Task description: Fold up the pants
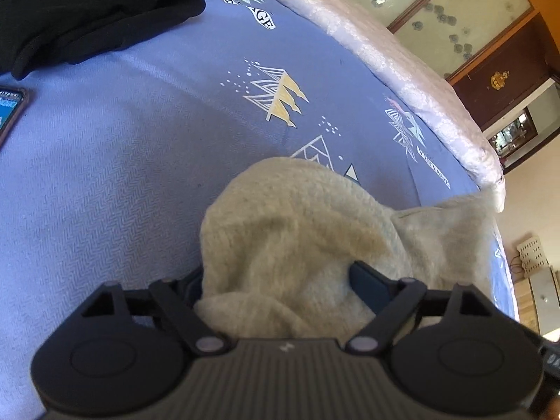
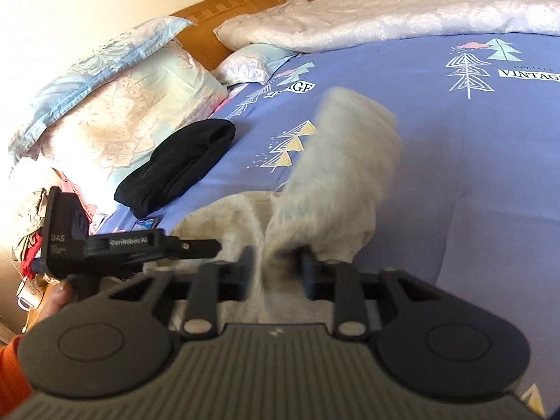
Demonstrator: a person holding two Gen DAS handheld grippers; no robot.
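Because the fluffy cream-beige fleece pants [image 1: 294,245] are soft and bulky, each pair of tongs takes a thick bunch of cloth rather than an edge. Left tongs [image 1: 276,280]: spread wide, a fat fold of fleece filling the gap; one dark pad shows at the right of the bunch, the other is mostly hidden, so whether they press I cannot tell. Right tongs [image 2: 276,269]: partly closed, pinching a narrower gather of the same pants [image 2: 336,182], which rise from the grip in a blurred sweep, probably mid-lift to carry one part over the other. The rest of the garment lies on the lilac-blue printed bed sheet [image 1: 122,161]. A folded black garment [image 2: 178,171] sits well apart near the floral pillows [image 2: 115,105], likely finished work kept clear. A phone [image 1: 8,112] lies at the sheet's edge.
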